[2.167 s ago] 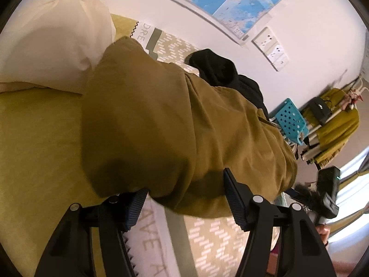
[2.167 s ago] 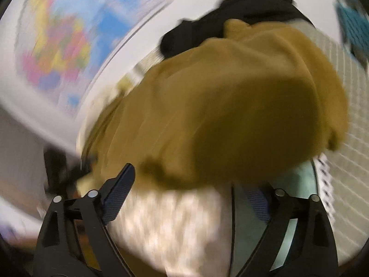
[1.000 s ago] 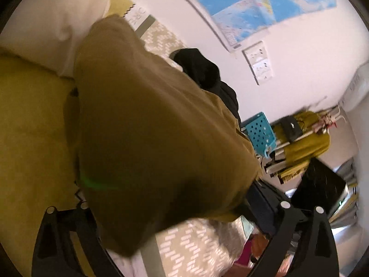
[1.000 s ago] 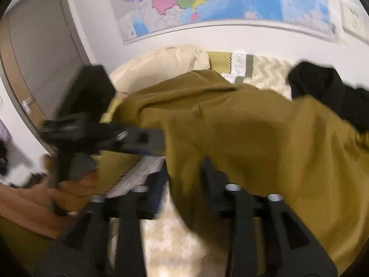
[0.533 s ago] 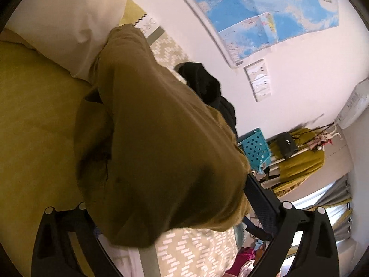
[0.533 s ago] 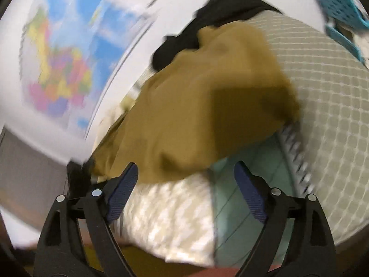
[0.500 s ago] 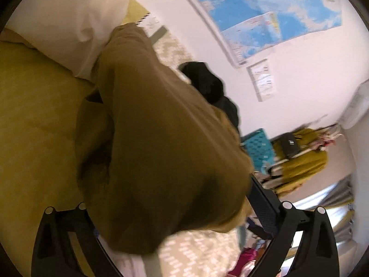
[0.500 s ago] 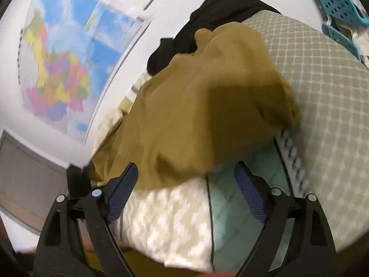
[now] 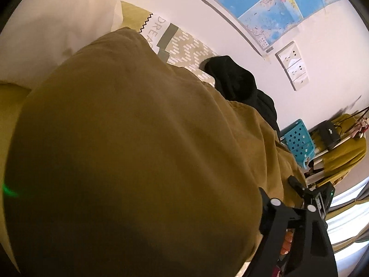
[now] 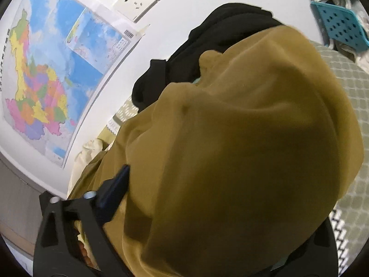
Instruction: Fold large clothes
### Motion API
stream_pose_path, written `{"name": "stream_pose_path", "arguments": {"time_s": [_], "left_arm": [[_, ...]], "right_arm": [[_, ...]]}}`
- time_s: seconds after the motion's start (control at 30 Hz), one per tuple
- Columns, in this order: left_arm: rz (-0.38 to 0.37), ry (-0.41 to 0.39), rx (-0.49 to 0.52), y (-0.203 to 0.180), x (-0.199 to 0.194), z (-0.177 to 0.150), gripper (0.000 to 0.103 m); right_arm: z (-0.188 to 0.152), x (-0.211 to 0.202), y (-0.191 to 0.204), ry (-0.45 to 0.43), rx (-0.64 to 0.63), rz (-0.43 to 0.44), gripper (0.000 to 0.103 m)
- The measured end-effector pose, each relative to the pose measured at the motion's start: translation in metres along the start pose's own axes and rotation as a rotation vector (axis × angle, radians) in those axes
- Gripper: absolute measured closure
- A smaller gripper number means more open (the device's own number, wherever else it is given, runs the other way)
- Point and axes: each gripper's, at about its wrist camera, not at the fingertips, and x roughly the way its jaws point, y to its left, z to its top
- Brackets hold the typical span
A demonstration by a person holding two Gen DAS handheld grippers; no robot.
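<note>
Mustard garment (image 9: 138, 150) bulges between closing, unclenched jaws of left gripper (image 9: 166, 198) and right gripper (image 10: 184, 175), edges hidden.

one mustard garment (image 9: 138, 150) fills the near bed, one black garment (image 9: 235, 85) beyond it, one cream pillow (image 9: 57, 23) far left, one wall map (image 10: 57, 69), one teal basket (image 9: 297, 140) far right.

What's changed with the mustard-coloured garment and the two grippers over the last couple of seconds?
Both grippers have closed in on the mustard garment: it now fills each wrist view and hides one finger of each, where earlier bedding showed between the fingers. The left gripper is closing and the right gripper is closing slightly, with cloth between both. No firm grip shows yet. The black garment, pillow and wall map stayed put.
</note>
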Motion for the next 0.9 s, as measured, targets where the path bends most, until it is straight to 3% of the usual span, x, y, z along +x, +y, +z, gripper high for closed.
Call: {"name": "stream_pose_path", "arguments": {"time_s": [0.07,0.13,0.23,0.3,0.33,0.37,0.47,0.53,0.63,0.9], "left_arm": [[-0.005,0.001,0.002,0.001,0.0,0.002,0.026],[-0.015,0.001,-0.001,-0.001,-0.001,0.004,0.026],[-0.072,-0.003,0.002,0.001,0.003,0.001,0.01],[-0.055,-0.003,0.021,-0.005,0.004,0.0,0.01],[-0.046,-0.003,0.028,-0.006,0.005,0.0,0.014],[-0.025,-0.004,0.023,-0.006,0.006,0.001,0.029],[-0.01,0.018,0.008,-0.001,0.003,0.003,0.047],[-0.009,0.005,0.027,-0.007,-0.003,0.004,0.054],[-0.007,-0.007,0.072,-0.017,-0.019,0.006,0.059],[-0.092,-0.056,0.158,-0.046,-0.067,0.031,0.061]], "right_arm": [[0.003,0.0,-0.006,0.013,0.008,0.025,0.026],[0.007,0.002,-0.008,0.036,0.008,0.05,0.026],[0.012,0.007,-0.005,0.051,0.008,0.095,0.012],[0.013,0.012,-0.001,0.06,-0.01,0.075,0.014],[0.013,0.014,-0.001,0.062,-0.012,0.066,0.017],[0.014,0.014,-0.001,0.062,-0.016,0.078,0.03],[0.015,0.012,-0.009,0.072,0.01,0.115,0.058],[0.017,0.006,-0.004,0.081,0.001,0.135,0.064],[0.022,-0.007,0.014,0.065,-0.049,0.16,0.07],[0.048,-0.051,0.086,0.005,-0.196,0.252,0.074]]}}
